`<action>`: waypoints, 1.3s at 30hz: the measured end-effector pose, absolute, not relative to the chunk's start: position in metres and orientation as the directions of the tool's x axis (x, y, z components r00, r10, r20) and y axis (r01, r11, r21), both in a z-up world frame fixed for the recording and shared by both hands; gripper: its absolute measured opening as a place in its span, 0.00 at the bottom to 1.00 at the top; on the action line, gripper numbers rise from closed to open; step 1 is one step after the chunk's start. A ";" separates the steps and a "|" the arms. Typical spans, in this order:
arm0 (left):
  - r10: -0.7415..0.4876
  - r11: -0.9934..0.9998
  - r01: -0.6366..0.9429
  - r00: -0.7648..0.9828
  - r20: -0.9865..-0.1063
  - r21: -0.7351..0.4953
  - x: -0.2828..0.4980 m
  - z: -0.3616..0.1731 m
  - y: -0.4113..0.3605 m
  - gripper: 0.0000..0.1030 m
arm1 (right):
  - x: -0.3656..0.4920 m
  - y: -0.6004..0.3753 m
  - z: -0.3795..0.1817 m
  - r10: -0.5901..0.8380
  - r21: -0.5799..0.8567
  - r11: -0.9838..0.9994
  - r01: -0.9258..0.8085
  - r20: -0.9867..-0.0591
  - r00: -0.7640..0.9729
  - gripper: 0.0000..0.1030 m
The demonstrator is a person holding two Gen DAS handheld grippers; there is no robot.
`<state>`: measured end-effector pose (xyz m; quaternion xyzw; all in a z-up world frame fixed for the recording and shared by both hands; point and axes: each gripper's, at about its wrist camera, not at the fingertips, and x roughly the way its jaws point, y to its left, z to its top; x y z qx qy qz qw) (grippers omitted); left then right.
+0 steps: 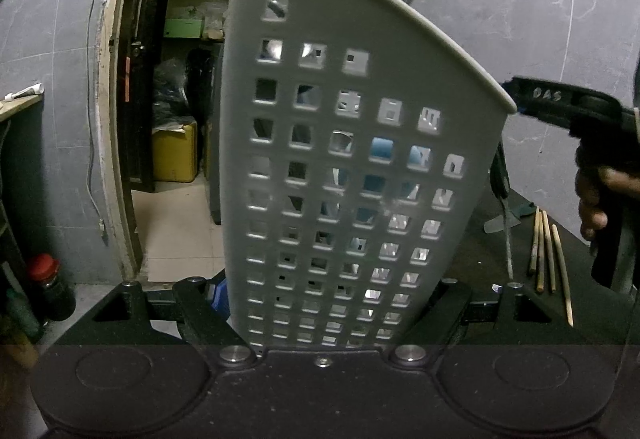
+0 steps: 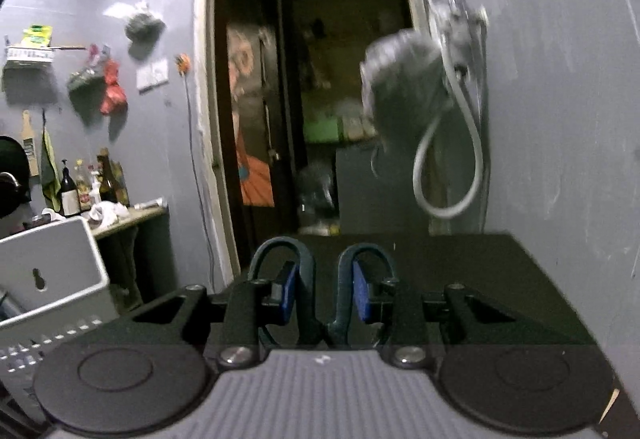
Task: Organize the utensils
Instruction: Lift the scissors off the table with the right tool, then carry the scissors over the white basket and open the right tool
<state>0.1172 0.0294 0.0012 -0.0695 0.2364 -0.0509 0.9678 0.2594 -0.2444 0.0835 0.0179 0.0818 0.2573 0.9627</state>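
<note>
Left tongs (image 1: 324,303) were clenched on the caddy (image 1: 340,159), a pale perforated holder, gripped across its lower end where it narrows. It stood upright and tilted slightly, filling the middle of the left wrist view, lifted off the dark tabletop (image 1: 480,267). That hand sloped a little downward, steady.

Right of the caddy, on the tabletop: a metal utensil (image 1: 508,239), too blurred to name, then four chopsticks (image 1: 548,251) lying roughly side by side, well apart from the caddy's mouth. The right hand (image 1: 600,199) showed at the far edge of the left view, wrapped on its black handle.

Right tongs (image 2: 324,295) were grasping scissors (image 2: 320,279), the blue pads inside the two dark handle loops, one in each. Blades pointed back under the camera, out of sight. The tongs pointed nearly level; the background was smeared, so the hand was likely in motion. The caddy's corner showed low on the left of that view.

Judgement: step in hand was carrying the scissors to the caddy. To do it well, keep the caddy still with its open top toward the right hand, tip the scissors blades-down over the rim, and loosen only once the blades are inside. The loops could snag on the pads on release.
</note>
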 end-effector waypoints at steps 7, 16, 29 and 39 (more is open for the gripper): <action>-0.132 0.985 0.066 0.883 -0.450 -0.159 0.116 0.002 0.029 0.78 | 0.221 -0.245 0.085 0.504 0.036 0.863 -0.504 -0.004 0.863 0.32; -0.130 0.986 0.065 0.883 -0.450 -0.156 0.116 0.002 0.028 0.78 | 0.163 -0.262 0.071 0.497 0.017 0.865 -0.502 0.114 0.860 0.33; -0.123 0.987 0.061 0.883 -0.453 -0.148 0.115 0.002 0.026 0.78 | 0.134 -0.278 0.067 0.489 0.025 0.868 -0.496 0.130 0.863 0.35; -0.122 0.987 0.059 0.883 -0.453 -0.151 0.115 0.003 0.026 0.78 | 0.162 -0.275 0.092 0.529 0.039 0.846 -0.532 0.066 0.846 0.36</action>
